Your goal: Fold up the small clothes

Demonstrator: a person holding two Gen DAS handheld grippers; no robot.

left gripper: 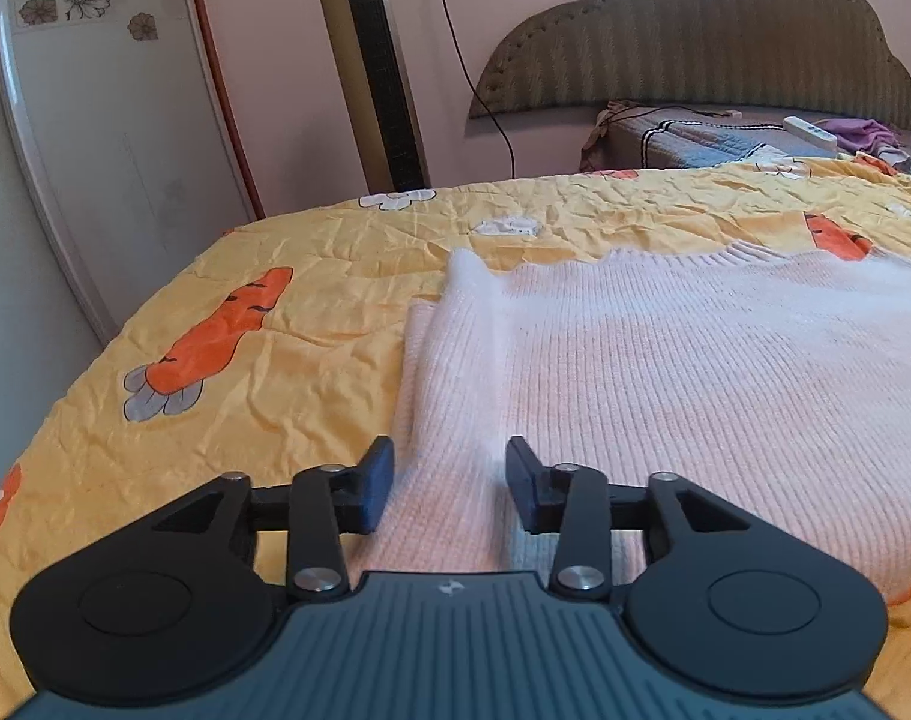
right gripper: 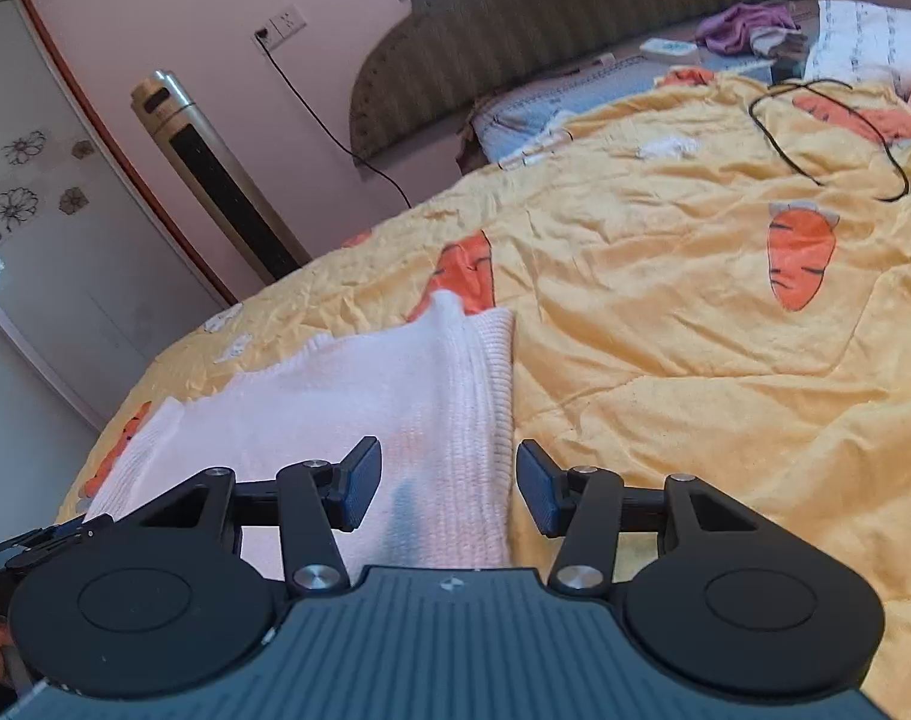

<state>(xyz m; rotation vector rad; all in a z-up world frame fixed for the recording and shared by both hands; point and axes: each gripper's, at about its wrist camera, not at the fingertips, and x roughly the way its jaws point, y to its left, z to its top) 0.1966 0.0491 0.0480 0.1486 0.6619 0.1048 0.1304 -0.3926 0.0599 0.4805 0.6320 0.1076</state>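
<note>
A pale pink ribbed knit sweater (left gripper: 665, 360) lies flat on a yellow carrot-print quilt (left gripper: 275, 324) covering the bed, its long axis running from the near edge toward the headboard (left gripper: 725, 42) at 12 o'clock, with the ribbed band at the far end. In the left wrist view the left gripper (left gripper: 449, 483) hovers over the sweater's left side, jaws spread wide and empty, straddling a folded-in strip of knit — likely a sleeve — that runs toward 12 o'clock. In the right wrist view the right gripper (right gripper: 449, 486) is likewise parted and holds nothing, straddling the sweater's (right gripper: 347, 408) right edge, whose fold points toward 12 o'clock. A tower fan (left gripper: 371, 66) stands at 11 o'clock beside the bed; a black cable (right gripper: 827, 138) loops on the quilt at 2 o'clock.
</note>
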